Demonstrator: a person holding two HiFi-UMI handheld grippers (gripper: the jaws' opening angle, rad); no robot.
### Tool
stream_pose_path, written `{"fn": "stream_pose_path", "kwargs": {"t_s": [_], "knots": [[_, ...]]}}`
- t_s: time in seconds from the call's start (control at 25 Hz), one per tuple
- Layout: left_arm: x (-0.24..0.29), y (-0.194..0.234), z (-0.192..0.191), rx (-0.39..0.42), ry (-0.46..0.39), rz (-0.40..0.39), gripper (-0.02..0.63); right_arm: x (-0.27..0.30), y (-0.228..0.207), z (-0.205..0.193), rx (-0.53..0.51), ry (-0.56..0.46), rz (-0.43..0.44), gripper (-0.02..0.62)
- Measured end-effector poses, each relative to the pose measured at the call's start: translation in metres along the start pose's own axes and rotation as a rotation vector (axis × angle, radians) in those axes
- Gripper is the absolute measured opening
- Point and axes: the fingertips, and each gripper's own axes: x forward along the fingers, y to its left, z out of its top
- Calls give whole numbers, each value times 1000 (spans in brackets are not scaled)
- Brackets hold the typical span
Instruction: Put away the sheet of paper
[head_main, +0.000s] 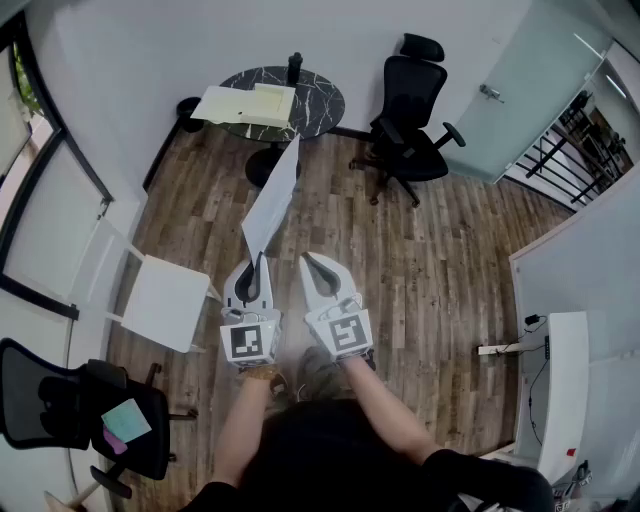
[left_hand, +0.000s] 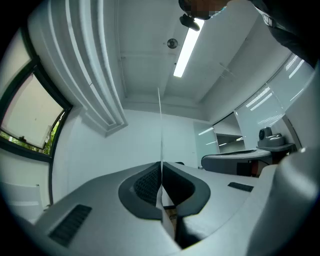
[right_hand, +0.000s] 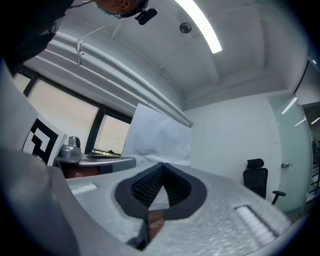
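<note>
Left hand-held gripper (head_main: 257, 262): its jaws are pressed together on the lower edge of the sheet of paper (head_main: 272, 200). In the left gripper view the 2 dark pads of this hand-held gripper (left_hand: 161, 166) meet with no gap beyond the sheet itself.

Right hand-held gripper (head_main: 309, 260): it is held just beside the left one, to its right. In the right gripper view the tips of this hand-held gripper (right_hand: 161, 165) touch each other and nothing is clamped between them.

Sheet of paper: it is white, stands up from the left jaws and leans away from the person toward the round surface (head_main: 326, 108). It is in the air and apart from the floor. The left gripper view shows the sheet of paper (left_hand: 160, 125) edge-on, as 1 thin line rising from the pads. The right gripper view shows the broad face of the sheet of paper (right_hand: 160, 134), slightly creased, beyond the closed tips.

Round surface: it has a dark marbled top and stands ahead of the person near the far wall. It carries an open cream folder (head_main: 245, 104) at its left side and a dark bottle (head_main: 295, 66) at its far edge.

Seating: 1 black office chair (head_main: 408, 132) stands to the right of the round surface. 1 white chair (head_main: 165, 300) stands near the left hand-held gripper, on the left. 1 more black chair (head_main: 60, 405) at lower left has coloured sticky notes (head_main: 125, 424) on its seat.

Floor: wood planks (head_main: 430, 260).
</note>
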Motion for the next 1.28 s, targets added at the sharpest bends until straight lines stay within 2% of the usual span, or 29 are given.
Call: {"fn": "stream_pose_path", "kwargs": {"t_s": [0.12, 0.24, 0.4, 0.52, 0.68, 0.92, 1.08, 1.28], "knots": [[25, 8, 2, 20, -13, -2, 12, 23, -12, -5, 61, -35, 49, -3], [51, 18, -13, 17, 5, 11, 11, 51, -25, -19, 113, -48, 101, -2], [104, 42, -30, 23, 1, 33, 11, 105, -47, -45, 93, -50, 127, -2], [156, 59, -40, 22, 26, 40, 12, 155, -80, -54, 96, -50, 112, -2], [224, 65, -52, 32, 51, 62, 11, 202, -125, -57, 114, -53, 195, -2], [308, 78, -78, 16, 78, 97, 12, 267, -188, -88, 155, -13, 219, -2], [339, 96, -89, 13, 93, 123, 11, 306, -201, -100, 169, -1, 257, -2], [363, 146, -114, -11, 122, 116, 12, 363, -186, -116, 163, 17, 262, -2]]}}
